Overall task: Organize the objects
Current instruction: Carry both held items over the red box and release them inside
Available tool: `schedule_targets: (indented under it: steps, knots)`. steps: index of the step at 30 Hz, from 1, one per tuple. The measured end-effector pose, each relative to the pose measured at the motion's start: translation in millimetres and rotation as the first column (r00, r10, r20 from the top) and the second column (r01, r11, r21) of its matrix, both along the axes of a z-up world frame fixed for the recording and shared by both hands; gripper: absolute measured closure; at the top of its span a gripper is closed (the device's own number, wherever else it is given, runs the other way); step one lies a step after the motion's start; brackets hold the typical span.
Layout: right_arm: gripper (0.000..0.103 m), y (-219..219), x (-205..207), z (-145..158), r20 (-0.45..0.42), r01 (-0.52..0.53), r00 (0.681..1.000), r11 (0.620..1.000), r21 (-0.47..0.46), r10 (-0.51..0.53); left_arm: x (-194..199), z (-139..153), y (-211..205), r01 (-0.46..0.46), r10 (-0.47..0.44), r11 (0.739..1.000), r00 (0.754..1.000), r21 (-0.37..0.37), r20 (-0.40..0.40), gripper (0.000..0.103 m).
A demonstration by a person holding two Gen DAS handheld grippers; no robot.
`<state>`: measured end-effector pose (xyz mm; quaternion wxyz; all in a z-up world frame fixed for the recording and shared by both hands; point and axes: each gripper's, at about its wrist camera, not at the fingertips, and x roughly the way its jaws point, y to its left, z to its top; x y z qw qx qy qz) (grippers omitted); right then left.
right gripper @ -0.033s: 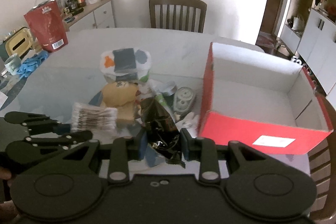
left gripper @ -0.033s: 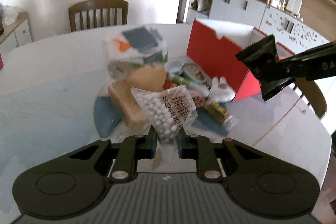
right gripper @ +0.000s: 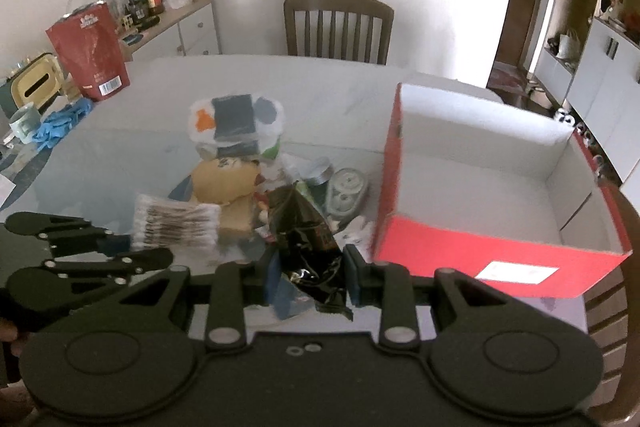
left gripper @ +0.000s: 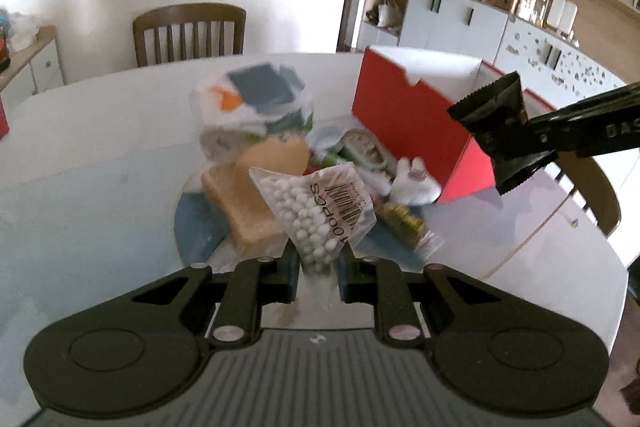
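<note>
My left gripper (left gripper: 318,267) is shut on a clear bag of cotton swabs (left gripper: 320,211) with a barcode label, held just above the pile. From the right wrist view the same swab bag (right gripper: 176,223) sticks out of the left gripper (right gripper: 136,247) at the lower left. My right gripper (right gripper: 310,275) is shut on a crinkled black packet (right gripper: 304,239), held left of the red box (right gripper: 480,251). The box is open-topped, white inside, and nothing shows in it. In the left wrist view the black packet (left gripper: 492,119) hangs in front of the red box (left gripper: 400,115).
A pile lies mid-table: a printed plastic bag (right gripper: 236,123), a yellow pouch (right gripper: 224,179), a round tape dispenser (right gripper: 346,189). A red standing pouch (right gripper: 90,51), blue gloves (right gripper: 60,123) and a mug (right gripper: 24,123) sit far left. A wooden chair (right gripper: 338,23) stands behind the table.
</note>
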<state>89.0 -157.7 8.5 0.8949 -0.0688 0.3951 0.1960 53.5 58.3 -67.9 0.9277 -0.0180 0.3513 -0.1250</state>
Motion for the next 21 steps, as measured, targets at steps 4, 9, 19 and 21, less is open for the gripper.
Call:
schedule_targets:
  steps: [4,9,19,21]
  knots:
    - [0.071,-21.8,10.2,7.5,0.018,-0.008,1.000,1.000,0.010,0.008,2.1,16.0,-18.5,-0.009,0.010,1.000,1.000,-0.009,0.017,0.086]
    - [0.071,-49.8,26.4,15.9,0.050,-0.009,0.999,1.000,0.014,0.008,9.5,37.4,-47.1,0.002,-0.002,1.000,0.999,-0.008,0.053,0.086]
    - [0.071,-102.9,63.3,19.4,0.088,0.029,0.996,1.000,0.006,-0.029,44.9,67.1,-109.4,0.071,-0.078,0.996,0.990,0.059,0.120,0.085]
    - [0.071,-112.6,70.8,17.6,0.086,0.042,0.995,0.999,0.002,-0.042,55.5,71.2,-121.1,0.081,-0.088,0.995,0.989,0.059,0.117,0.086]
